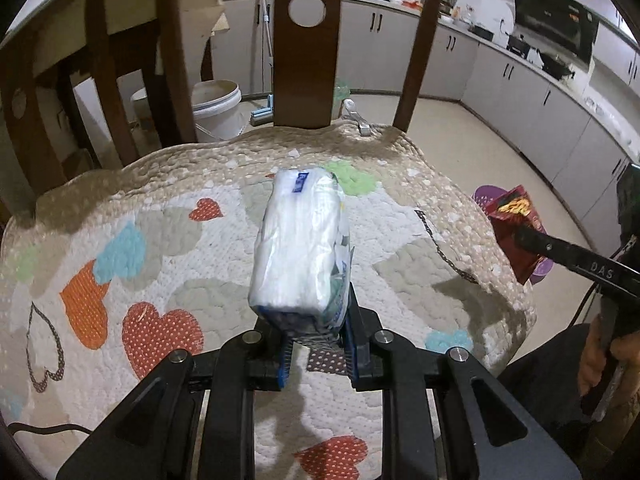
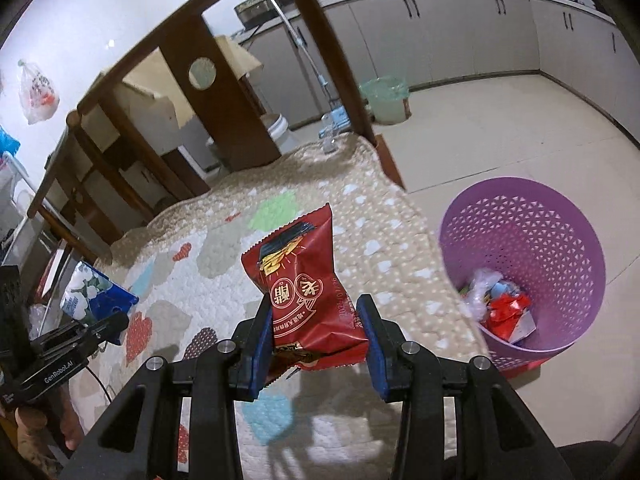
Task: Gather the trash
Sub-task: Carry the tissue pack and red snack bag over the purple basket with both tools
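A white and blue tissue pack (image 1: 300,248) stands out from my left gripper (image 1: 316,344), which is shut on the pack's near end above the heart-patterned chair cushion (image 1: 160,240). The same pack (image 2: 94,292) and the left gripper (image 2: 116,326) show at the left of the right wrist view. My right gripper (image 2: 316,344) is shut on a red snack wrapper (image 2: 308,296) held over the cushion's right side. In the left wrist view that wrapper (image 1: 514,224) hangs past the cushion's edge. A purple perforated basket (image 2: 524,240) stands on the floor to the right, with crumpled wrappers inside.
The wooden chair back (image 1: 306,40) rises behind the cushion (image 2: 280,216). A white bucket (image 1: 218,108) and a green-lined bin (image 2: 386,98) stand on the floor beyond. Kitchen cabinets (image 1: 520,92) line the far wall. A table (image 2: 100,128) sits to the left.
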Demonstrator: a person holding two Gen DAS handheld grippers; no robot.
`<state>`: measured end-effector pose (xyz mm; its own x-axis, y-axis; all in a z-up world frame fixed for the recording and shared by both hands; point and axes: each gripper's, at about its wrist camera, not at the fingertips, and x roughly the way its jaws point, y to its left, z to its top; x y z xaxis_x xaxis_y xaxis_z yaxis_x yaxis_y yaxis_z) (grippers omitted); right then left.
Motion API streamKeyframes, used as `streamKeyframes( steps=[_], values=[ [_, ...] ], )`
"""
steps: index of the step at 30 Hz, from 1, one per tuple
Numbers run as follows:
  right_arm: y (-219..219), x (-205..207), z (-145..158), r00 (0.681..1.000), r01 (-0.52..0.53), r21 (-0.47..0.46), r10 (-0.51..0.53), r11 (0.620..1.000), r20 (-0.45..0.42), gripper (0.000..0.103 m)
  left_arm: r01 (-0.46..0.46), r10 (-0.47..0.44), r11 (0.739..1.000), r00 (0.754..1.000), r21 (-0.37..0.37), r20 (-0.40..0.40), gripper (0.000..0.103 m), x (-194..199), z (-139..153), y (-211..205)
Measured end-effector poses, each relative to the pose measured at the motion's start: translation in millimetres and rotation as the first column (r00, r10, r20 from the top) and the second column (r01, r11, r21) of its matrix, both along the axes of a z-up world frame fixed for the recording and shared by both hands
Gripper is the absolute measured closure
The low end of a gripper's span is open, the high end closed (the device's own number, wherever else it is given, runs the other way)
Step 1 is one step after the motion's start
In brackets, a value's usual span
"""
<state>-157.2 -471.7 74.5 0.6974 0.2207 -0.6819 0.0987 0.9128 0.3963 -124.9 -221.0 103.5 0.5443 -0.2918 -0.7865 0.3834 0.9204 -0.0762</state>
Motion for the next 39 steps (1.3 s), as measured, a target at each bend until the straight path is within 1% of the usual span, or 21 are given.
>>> streamKeyframes(
  steps=[2,8,17,25,39],
  values=[
    [-12,-4,-2,1.0,0.017,0.013,-0.017,1.0,0.011,0.06,0.011,-0.011,1.0,1.0,0.023,0.002,0.083,-3,1,-7],
    [-46,-15,-14,0.997,0.077,0.043,-0.077,0.996,0.013,0.06,0.065,-0.064,0.995,0.998,0.072,-0.014,0.083,-3,-8,-37],
    [-85,-23,-29,0.988,0.153,0.051,-0.153,0.987,0.005,0.06,0.133,-0.129,0.985,0.991,0.113,-0.041,0.083,-1,-19,-76],
    [-100,-24,-37,0.981,0.192,0.06,-0.193,0.98,0.02,0.06,0.16,-0.153,0.977,0.986,0.138,-0.062,0.083,1,-28,-92],
    [-115,-29,-47,0.973,0.226,0.115,-0.23,0.967,0.029,0.06,0.199,-0.186,0.966,0.978,0.164,-0.09,0.083,-2,-41,-116]
  ],
)
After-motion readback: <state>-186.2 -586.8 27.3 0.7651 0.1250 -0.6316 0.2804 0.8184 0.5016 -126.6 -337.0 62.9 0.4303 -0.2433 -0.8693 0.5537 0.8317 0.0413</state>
